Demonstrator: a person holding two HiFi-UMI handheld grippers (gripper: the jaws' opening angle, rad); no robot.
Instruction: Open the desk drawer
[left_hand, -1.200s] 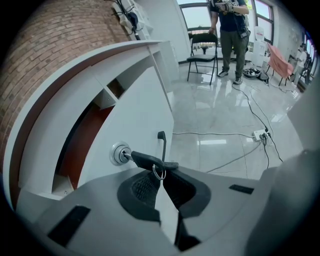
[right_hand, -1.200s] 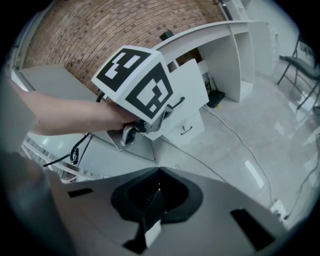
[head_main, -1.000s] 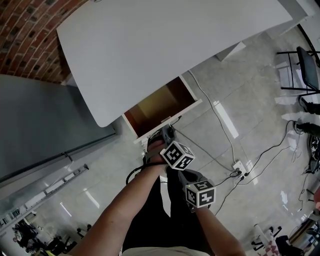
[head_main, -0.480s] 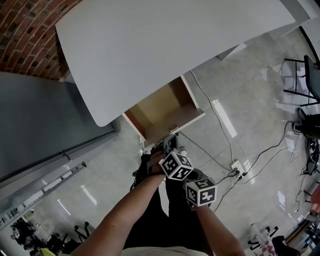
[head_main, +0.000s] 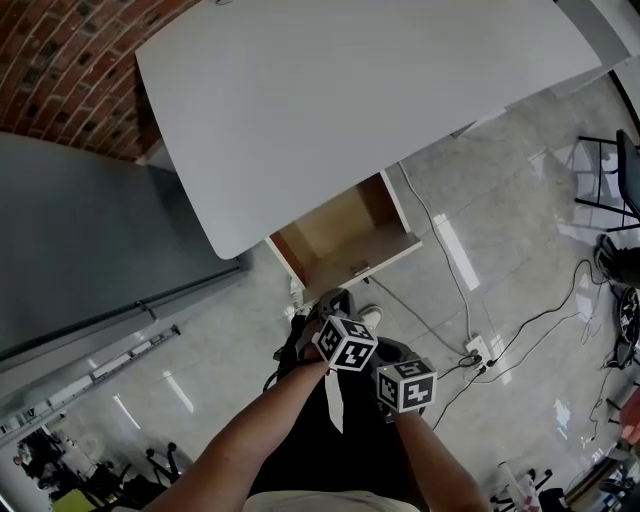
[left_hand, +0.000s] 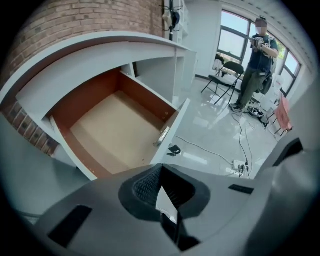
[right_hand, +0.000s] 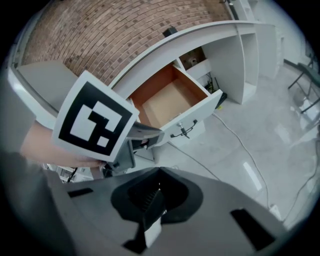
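Desk drawer (head_main: 345, 232) stands pulled out from under the white desk top (head_main: 350, 90), its front pointing toward 5 o'clock in the head view and its pale wooden floor bare. In the left gripper view the drawer fills the frame from 9 to 12 o'clock, with reddish-brown side walls, a white front panel at its 3 o'clock edge and a small metal handle (left_hand: 163, 136) on the outside of that panel. The left gripper (left_hand: 161, 170) sits at 6 o'clock of the drawer front, apart from it, with its jaws pressed together and nothing between them. The right gripper (right_hand: 159, 172) is just beside the left one, at its 4 o'clock in the head view, also closed on itself and holding nothing; its own view shows the left gripper's marker cube (right_hand: 95, 117) at 9 o'clock and the drawer beyond it at 12 o'clock. A brick wall (head_main: 60, 70) fills the 10 o'clock corner of the head view. On the grey floor a power strip (head_main: 478, 350) lies at 4 o'clock. A person (left_hand: 260, 55) stands by a chair (left_hand: 227, 75) at 2 o'clock in the left gripper view.
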